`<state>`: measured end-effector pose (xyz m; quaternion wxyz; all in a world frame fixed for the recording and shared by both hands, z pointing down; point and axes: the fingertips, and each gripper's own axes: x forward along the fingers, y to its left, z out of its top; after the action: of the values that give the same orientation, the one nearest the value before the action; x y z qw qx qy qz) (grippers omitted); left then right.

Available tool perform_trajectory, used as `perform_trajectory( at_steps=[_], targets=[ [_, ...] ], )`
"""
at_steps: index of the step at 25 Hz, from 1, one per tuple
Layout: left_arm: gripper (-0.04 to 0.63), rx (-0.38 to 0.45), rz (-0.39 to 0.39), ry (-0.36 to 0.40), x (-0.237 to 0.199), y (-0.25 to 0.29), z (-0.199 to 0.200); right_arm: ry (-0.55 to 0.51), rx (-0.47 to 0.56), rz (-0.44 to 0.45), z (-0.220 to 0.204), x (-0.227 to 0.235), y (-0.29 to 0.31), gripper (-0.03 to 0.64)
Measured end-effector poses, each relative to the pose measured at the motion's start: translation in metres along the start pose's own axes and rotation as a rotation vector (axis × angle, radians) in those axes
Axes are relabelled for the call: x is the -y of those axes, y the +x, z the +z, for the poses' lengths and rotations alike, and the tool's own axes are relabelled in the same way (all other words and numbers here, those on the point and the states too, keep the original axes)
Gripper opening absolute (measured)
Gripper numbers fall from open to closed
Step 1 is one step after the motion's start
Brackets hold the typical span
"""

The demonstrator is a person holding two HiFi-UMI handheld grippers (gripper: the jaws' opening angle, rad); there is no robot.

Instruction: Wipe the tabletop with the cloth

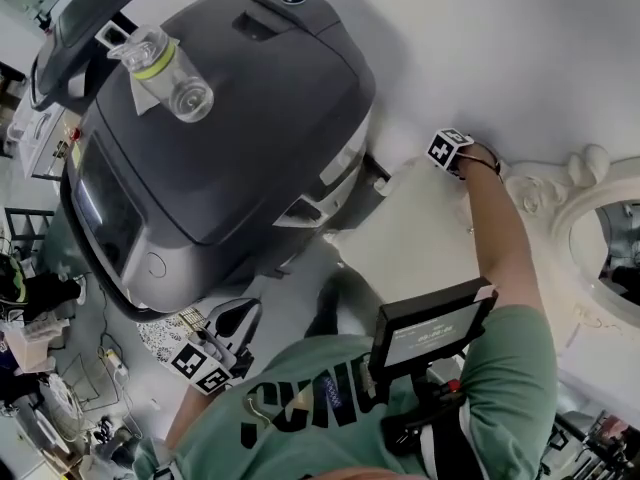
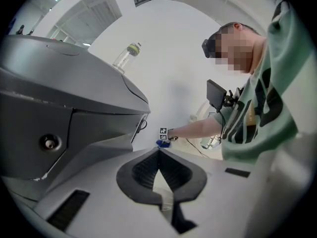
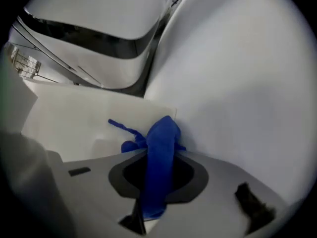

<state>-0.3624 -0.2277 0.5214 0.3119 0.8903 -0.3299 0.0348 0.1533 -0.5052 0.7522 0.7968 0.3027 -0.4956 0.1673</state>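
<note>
Head view
Right tongs (image 1: 448,148): I held these out at arm's length, with their marker cube facing the camera. The jaws themselves could not be read from here.
Left tongs (image 1: 238,320): I kept them low and close to my body, marker cube on the near side.
Grey machine (image 1: 220,128): it was big and dark and filled the space between the two tongs, just beside the left pair.
Bottle (image 1: 168,76): it was clear with a yellow-green ring and lay on the machine's top, well beyond the left tongs.
White surface (image 1: 520,38): it spread ahead of the right tongs.
Pale panel (image 1: 420,228): it sat just beside the right tongs, on my side of them.

Left gripper view
Left tongs (image 2: 158,152): the jaws were closed tip to tip with nothing between them.
Grey machine (image 2: 59,93): it rose to the left of the jaws.
Bottle (image 2: 126,55): it lay on the machine, far ahead of the tips.
Right tongs (image 2: 162,134): they showed small, straight ahead of the tips.
Cloth (image 2: 161,143): it was a blue scrap just under the right tongs.

Right gripper view
Right tongs (image 3: 157,155): the jaws were clamped on the cloth.
Cloth (image 3: 161,135): the blue fabric ran up between the jaws and bunched past the tips, at the pale panel's (image 3: 89,118) corner.
White surface (image 3: 237,68): it lay ahead and to the right of the tips. I could not tell whether the cloth touched it.
</note>
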Motion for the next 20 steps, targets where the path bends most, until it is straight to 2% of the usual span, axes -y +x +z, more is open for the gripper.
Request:
perform_trajectory(
  at_steps=[3,9,13,17,20],
  targets=[
    [-0.002,-0.009,0.013,-0.004,-0.001,-0.001,-0.002,-0.025,-0.081,0.017,-0.01,-0.002,0.018,0.067],
    [-0.002,-0.011,0.014,-0.013,-0.001,0.002,-0.009,-0.087,-0.109,0.056,-0.008,-0.016,0.019,0.064],
    [-0.002,0.002,-0.026,-0.004,0.007,0.01,-0.004,-0.201,-0.115,0.14,-0.013,-0.064,0.005,0.064],
    [-0.003,0.035,-0.066,0.015,0.015,0.015,0.008,-0.37,-0.127,0.122,-0.017,-0.121,-0.017,0.064],
    [-0.002,0.056,-0.096,0.036,0.024,0.015,0.016,-0.454,-0.086,0.134,-0.016,-0.172,-0.037,0.064]
  ],
)
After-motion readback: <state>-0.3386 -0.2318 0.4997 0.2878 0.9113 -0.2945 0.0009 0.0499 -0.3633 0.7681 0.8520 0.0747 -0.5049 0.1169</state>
